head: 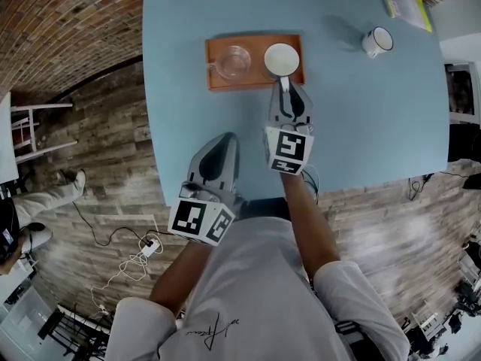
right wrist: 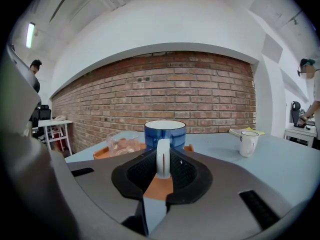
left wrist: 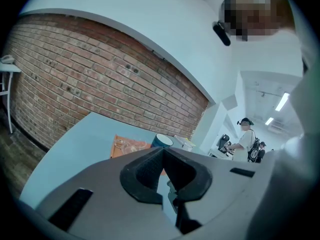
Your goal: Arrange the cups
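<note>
A blue mug (head: 282, 57) with a white inside is at the right end of the orange tray (head: 218, 81); whether it rests on the tray or hangs just above it I cannot tell. My right gripper (head: 285, 81) is shut on the mug's white handle (right wrist: 163, 156), which stands upright between the jaws. A clear glass cup (head: 234, 61) sits at the tray's left end. A white mug (head: 376, 41) stands alone at the far right of the table. My left gripper (head: 222, 143) is shut and holds nothing, near the table's front edge.
The light blue table (head: 361, 119) carries a yellow-edged book (head: 404, 2) at its far right corner. A brick wall lies beyond the table. Cables lie on the wooden floor at the left. People stand far off in the room (left wrist: 246, 139).
</note>
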Demonstrator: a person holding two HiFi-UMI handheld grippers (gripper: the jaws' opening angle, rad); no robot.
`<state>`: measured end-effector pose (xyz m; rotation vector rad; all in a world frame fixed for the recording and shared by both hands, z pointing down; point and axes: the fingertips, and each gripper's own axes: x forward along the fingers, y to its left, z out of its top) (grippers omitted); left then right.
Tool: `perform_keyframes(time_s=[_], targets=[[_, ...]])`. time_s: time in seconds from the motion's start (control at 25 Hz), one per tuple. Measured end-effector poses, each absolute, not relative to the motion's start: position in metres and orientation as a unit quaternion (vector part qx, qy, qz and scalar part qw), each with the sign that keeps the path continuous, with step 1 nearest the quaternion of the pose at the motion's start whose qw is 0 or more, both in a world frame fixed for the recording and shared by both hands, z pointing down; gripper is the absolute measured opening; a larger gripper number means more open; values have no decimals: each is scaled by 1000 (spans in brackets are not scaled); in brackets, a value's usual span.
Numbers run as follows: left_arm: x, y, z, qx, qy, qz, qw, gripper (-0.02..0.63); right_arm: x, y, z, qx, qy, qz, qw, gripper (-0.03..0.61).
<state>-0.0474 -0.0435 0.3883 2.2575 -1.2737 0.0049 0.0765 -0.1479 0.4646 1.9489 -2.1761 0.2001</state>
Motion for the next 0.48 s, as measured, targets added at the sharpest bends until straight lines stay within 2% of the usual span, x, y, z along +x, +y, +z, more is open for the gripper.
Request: perform_keyframes(time_s=[0.48], targets=[[-62,-36,387,838,-473,-7,272,9,73,-142,466,668,-733,64,109,71]])
